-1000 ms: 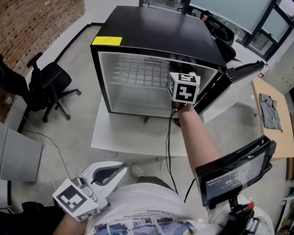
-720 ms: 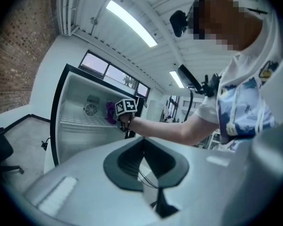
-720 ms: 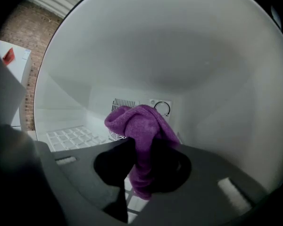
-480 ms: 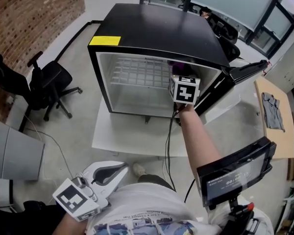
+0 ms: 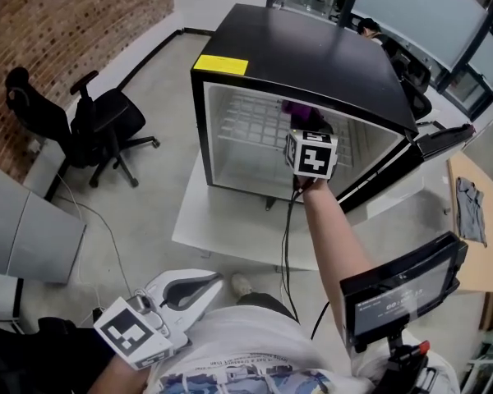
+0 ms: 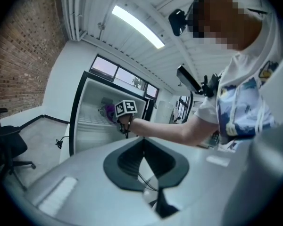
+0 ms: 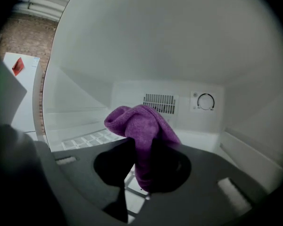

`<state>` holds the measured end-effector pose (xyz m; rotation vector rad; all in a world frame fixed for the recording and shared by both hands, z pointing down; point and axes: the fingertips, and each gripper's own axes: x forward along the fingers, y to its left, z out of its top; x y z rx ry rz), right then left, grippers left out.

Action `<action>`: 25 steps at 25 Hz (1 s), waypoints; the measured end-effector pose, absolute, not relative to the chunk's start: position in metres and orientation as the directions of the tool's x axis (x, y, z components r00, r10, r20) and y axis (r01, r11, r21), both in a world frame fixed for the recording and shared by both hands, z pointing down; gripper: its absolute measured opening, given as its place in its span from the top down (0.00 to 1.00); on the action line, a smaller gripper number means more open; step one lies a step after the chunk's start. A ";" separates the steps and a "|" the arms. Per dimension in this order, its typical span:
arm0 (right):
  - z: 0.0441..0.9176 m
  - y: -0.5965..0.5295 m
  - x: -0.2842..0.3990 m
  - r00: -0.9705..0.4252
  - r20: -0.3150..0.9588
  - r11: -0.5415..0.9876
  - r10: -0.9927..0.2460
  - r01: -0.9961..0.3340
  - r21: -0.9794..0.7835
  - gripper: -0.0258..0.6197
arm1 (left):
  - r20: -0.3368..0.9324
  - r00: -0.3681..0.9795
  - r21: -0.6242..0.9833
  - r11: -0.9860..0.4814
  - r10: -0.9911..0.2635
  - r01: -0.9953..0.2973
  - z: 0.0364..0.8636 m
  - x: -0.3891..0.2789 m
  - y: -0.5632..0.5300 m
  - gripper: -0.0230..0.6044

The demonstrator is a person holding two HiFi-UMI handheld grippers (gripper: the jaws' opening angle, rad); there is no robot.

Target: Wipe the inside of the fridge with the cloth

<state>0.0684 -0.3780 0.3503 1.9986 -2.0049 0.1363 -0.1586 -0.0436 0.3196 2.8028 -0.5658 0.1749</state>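
Pinching the purple cloth (image 7: pixel 140 126) tight, the right claw (image 7: pixel 142 171) reaches into the fridge (image 5: pixel 300 48), so the fabric bunches ahead for wiping. The left claw (image 6: pixel 144 171), seemingly shut and empty, hangs well behind it.

White short-sleeved shirt (image 5: pixel 238 345) with blue print. Pale grey left tongs (image 5: pixel 199 287), dark-padded; right tongs (image 7: pixel 141 168) darker, each topped by a black-and-white marker cube (image 5: pixel 314 154). Black cable (image 5: pixel 284 245) under the right.
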 end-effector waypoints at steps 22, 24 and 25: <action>0.342 -0.405 -0.063 -0.259 0.227 0.264 -0.939 -0.964 -0.007 0.84 | 0.201 0.836 0.237 -0.803 -0.510 -0.547 0.318 -0.208 -0.034 0.96; 0.340 -0.403 -0.064 -0.273 0.212 0.276 -0.938 -0.961 -0.020 0.84 | 0.200 0.839 0.236 -0.806 -0.507 -0.543 0.318 -0.207 -0.035 0.96; 0.338 -0.402 -0.062 -0.276 0.207 0.278 -0.939 -0.960 -0.020 0.84 | 0.200 0.841 0.235 -0.809 -0.502 -0.539 0.319 -0.206 -0.035 0.96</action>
